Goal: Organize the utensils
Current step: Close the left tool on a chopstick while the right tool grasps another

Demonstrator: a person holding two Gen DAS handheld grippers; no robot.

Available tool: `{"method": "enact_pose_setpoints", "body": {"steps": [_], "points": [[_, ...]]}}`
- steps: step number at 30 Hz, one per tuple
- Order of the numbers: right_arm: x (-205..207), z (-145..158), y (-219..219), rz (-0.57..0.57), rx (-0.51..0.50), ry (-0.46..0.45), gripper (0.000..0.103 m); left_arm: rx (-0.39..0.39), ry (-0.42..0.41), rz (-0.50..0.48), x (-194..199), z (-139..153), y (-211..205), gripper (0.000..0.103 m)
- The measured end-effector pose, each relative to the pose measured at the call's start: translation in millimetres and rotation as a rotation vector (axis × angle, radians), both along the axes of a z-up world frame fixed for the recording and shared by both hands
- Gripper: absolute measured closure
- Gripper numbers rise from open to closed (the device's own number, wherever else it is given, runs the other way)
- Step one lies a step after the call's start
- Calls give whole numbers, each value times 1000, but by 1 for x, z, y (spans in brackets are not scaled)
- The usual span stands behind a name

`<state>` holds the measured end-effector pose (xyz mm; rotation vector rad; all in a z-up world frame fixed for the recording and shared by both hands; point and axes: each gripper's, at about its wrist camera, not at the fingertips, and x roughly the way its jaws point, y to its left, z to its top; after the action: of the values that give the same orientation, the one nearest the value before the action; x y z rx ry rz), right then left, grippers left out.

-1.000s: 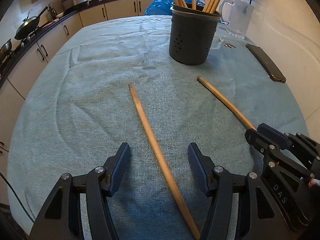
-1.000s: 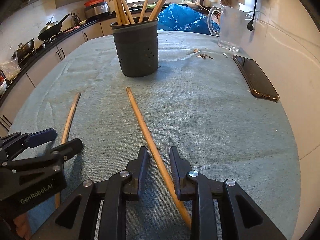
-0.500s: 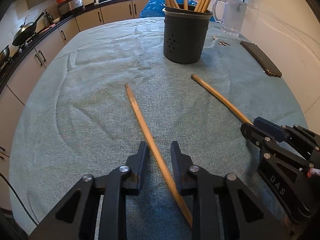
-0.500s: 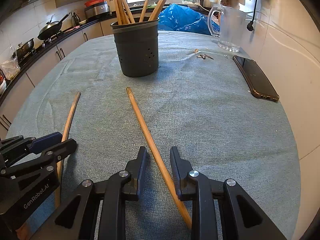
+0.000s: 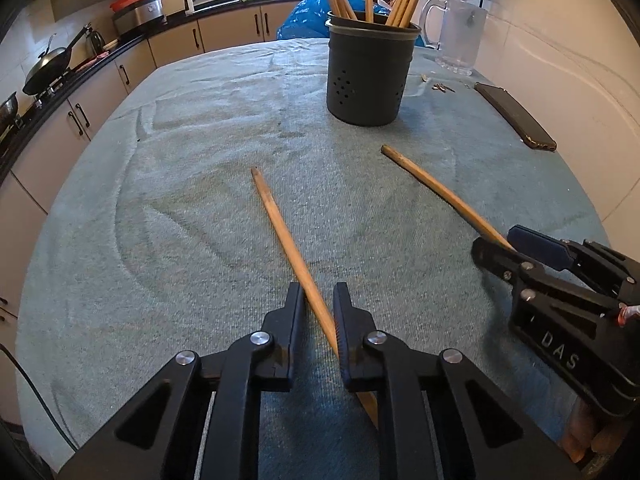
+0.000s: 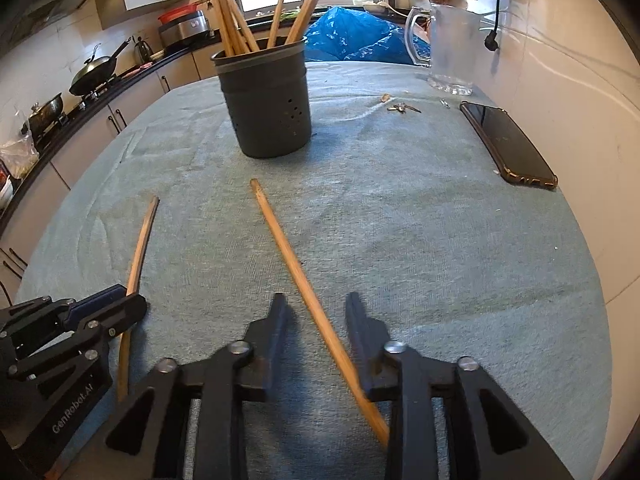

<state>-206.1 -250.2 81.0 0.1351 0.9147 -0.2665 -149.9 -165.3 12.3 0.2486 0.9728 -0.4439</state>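
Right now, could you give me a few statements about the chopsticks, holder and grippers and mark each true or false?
1. The dark holder stands upright with chopsticks in it. True.
2. The left gripper hangs clear of any chopstick. False: its closing jaws have the left chopstick between them.
3. The right gripper clamps its chopstick. False: its jaws are opening around the right chopstick.
4. A phone lies flat near the wall. True.
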Motion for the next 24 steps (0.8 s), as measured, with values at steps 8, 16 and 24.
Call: {"method": "enact_pose_setpoints", "body": {"steps": [8,16,24], "points": [[0,-1,7,-9,-44,55,58,-88,33,10,0,0,20,84],[-11,3,4,-24,2,101,83,-45,0,-37,-11,-2,17,64],[-38,7,-13,-37,255,121,86,-73,44,-39,-9,-1,47,95]]}}
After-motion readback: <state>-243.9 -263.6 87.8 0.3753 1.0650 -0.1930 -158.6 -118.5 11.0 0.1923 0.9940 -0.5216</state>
